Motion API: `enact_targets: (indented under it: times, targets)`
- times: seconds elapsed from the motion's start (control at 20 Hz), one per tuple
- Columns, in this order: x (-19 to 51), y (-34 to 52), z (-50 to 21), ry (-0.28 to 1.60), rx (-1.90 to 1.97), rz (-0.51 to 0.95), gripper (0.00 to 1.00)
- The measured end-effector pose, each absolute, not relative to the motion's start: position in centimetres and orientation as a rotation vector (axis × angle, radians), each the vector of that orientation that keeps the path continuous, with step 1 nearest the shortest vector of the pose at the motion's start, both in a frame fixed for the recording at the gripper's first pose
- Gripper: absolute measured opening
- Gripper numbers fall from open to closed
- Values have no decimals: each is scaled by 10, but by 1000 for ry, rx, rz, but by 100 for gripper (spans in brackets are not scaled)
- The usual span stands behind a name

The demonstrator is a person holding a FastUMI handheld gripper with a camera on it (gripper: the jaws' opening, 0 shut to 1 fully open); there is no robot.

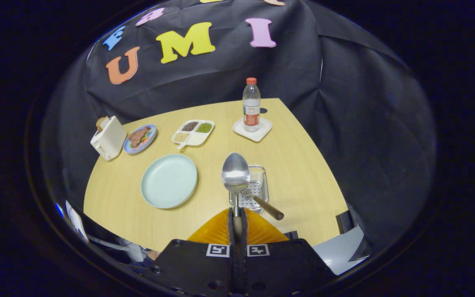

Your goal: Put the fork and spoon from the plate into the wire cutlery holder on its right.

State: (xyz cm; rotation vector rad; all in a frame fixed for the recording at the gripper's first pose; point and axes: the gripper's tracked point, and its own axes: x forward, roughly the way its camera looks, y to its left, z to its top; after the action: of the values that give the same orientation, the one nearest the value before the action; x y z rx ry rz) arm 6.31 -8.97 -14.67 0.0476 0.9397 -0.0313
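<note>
Gripper [237, 220] clamps the spoon [235, 175]; fork [264, 204] lies in wire holder [258, 185]; plate [168, 180] bare.

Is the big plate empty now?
Empty: the plate is bare. The tool is shut on the spoon above the wire holder.

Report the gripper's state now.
Gripper: shut on the spoon, held by its handle, bowl raised above the wire cutlery holder.
</note>
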Motion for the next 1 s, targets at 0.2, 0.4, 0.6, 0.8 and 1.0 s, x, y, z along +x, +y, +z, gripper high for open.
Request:
enact_targets:
  times: [0.2, 0.4, 0.6, 0.8, 1.0]
  targets:
    - [74, -99, -166, 983, 86, -36, 1]
    - [89, -105, -180, 1017, 137, -43, 1]
    - [94, -104, -185, 1030, 133, -45, 1]
    - [91, -100, -186, 1036, 121, -55, 1]
    - [87, -95, -185, 1039, 103, -53, 2]
